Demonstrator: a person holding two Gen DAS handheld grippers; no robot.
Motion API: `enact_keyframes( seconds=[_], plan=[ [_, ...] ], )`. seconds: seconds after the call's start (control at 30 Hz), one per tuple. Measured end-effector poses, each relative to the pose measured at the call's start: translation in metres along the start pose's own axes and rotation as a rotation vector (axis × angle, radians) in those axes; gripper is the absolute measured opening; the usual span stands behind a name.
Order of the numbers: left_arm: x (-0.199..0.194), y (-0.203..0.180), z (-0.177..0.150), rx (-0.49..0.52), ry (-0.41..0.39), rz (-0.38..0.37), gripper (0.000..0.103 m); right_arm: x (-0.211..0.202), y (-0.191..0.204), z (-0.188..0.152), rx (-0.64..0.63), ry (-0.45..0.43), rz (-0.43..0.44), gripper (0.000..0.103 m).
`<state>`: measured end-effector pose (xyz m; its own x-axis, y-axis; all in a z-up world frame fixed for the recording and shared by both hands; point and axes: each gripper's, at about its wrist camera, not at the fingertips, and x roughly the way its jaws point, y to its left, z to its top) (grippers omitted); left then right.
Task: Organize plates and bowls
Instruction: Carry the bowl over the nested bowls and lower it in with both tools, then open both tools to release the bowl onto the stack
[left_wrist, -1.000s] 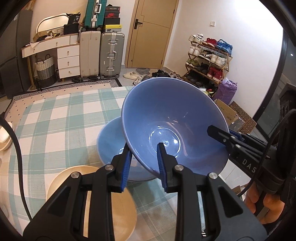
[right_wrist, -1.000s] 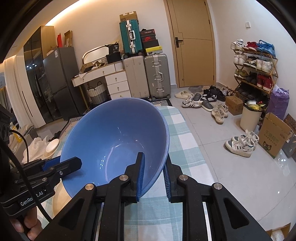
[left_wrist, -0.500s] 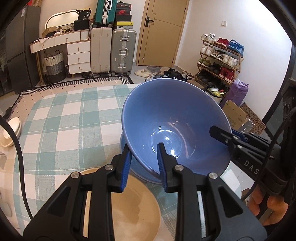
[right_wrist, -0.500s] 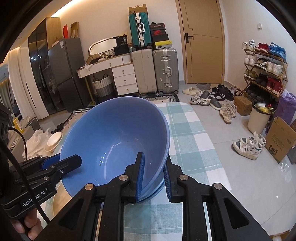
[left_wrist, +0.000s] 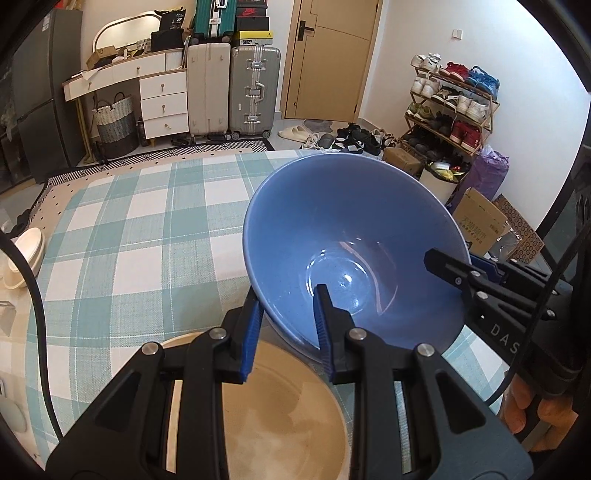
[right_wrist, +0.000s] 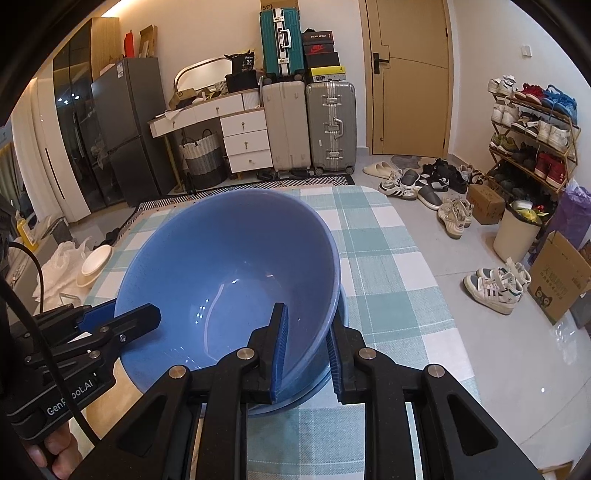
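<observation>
Left wrist | blue bowl (left_wrist: 354, 236) lowered since earlier | now nested in second bowl (right_wrist: 341, 295)

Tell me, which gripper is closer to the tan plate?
Left. The left gripper hangs right above the tan plate while clamping the blue bowl. The right gripper clamps the bowl's opposite rim, with the bowl between it and the plate.

Two suitcases (right_wrist: 310, 129) are standing upright at upper centre, a teal case (right_wrist: 282, 42) sitting on top. A shoe rack (right_wrist: 532, 125) is occupying the right edge. A woven basket (right_wrist: 201, 157) is sitting beside white drawers (right_wrist: 245, 142). Checked cloth is covering the bench (right_wrist: 384, 266).
</observation>
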<state>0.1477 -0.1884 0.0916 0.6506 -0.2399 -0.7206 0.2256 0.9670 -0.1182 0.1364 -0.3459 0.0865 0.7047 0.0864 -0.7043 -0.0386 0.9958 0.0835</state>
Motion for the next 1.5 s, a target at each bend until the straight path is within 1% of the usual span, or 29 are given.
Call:
enact_keyframes(
  seconds=[0.2,0.3,0.43,0.67,1.07,1.17,1.27,1.33,1.4,1.43,1.5],
  plan=[
    [0.019,-0.001,-0.004,0.018,0.013,0.032,0.024,0.013,0.006,-0.003,-0.004,0.015,-0.020,0.020],
    [0.029,0.002,-0.005,0.012,0.027,0.031,0.024,0.018,0.009,-0.004,-0.016,0.026,-0.029,0.021],
    [0.036,0.002,-0.005,0.016,0.033,0.035,0.024,0.021,0.008,-0.007,-0.022,0.029,-0.034,0.022],
    [0.049,-0.001,-0.008,0.043,0.041,0.065,0.025,0.031,0.009,-0.009,-0.028,0.036,-0.046,0.022],
    [0.064,0.007,-0.012,0.033,0.061,0.048,0.026,0.028,0.014,-0.017,-0.073,0.019,-0.070,0.025],
    [0.065,0.007,-0.013,0.034,0.060,0.050,0.027,0.024,0.019,-0.018,-0.098,0.009,-0.104,0.026],
    [0.065,0.007,-0.013,0.038,0.060,0.052,0.027,0.022,0.017,-0.019,-0.101,0.003,-0.115,0.028],
    [0.065,0.007,-0.014,0.041,0.061,0.050,0.029,0.022,0.014,-0.020,-0.089,0.004,-0.107,0.031],
    [0.067,0.009,-0.013,0.034,0.066,0.042,0.029,0.023,0.011,-0.021,-0.077,0.012,-0.093,0.032],
    [0.066,0.009,-0.013,0.030,0.067,0.040,0.030,0.024,0.009,-0.021,-0.072,0.015,-0.087,0.032],
    [0.067,0.013,-0.013,0.016,0.071,0.031,0.036,0.024,0.006,-0.021,-0.064,0.019,-0.067,0.035]
  ],
)
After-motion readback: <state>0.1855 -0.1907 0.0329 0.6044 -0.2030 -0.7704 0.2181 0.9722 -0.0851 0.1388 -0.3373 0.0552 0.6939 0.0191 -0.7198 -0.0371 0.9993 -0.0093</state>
